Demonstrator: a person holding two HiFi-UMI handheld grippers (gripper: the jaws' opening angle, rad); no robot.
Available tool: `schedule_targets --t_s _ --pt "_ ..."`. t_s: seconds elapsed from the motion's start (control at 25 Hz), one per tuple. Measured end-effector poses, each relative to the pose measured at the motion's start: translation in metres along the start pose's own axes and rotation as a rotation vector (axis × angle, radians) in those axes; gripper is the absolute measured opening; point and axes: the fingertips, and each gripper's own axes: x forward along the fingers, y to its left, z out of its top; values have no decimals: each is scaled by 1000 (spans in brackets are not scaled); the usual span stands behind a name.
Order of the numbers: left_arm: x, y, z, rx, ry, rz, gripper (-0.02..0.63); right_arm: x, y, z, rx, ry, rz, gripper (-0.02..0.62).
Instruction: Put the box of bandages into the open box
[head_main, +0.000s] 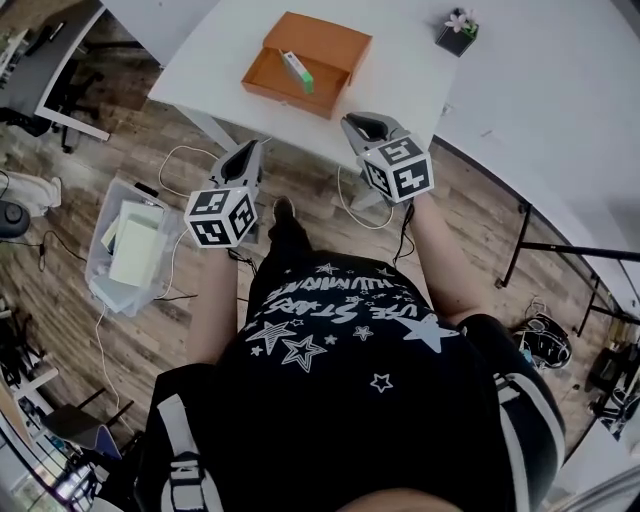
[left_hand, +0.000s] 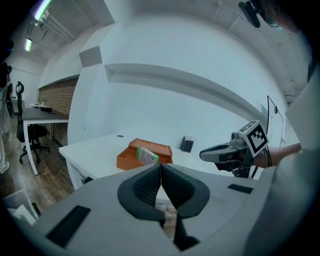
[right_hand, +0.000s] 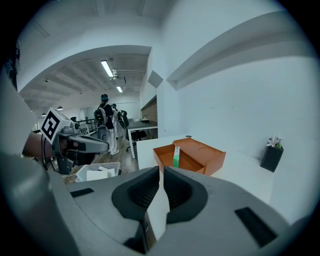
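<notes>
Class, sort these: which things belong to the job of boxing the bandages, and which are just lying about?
Job:
bandage box, inside the orange box
left gripper and right gripper, both shut

Lying about:
flower pot
plastic tub on the floor

white lettering runs across the person's black shirt (head_main: 340, 320) among printed stars, upside down and too warped to read. the cube (head_main: 222, 217) on the left gripper (head_main: 250, 150) and the one on the right gripper (head_main: 358, 122) bear only black-and-white square codes.

Arms out front, hovering
The left gripper (head_main: 247, 152) and right gripper (head_main: 362, 124) are pointing forward side by side, forearms reaching out from the torso, both pairs of jaws pressing together.
</notes>
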Motion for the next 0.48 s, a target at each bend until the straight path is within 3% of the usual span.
schedule_targets --t_s 0.48 --pt "-32 1 -23 -11 -8 36 20 -14 21 -22 15 -1 2 58"
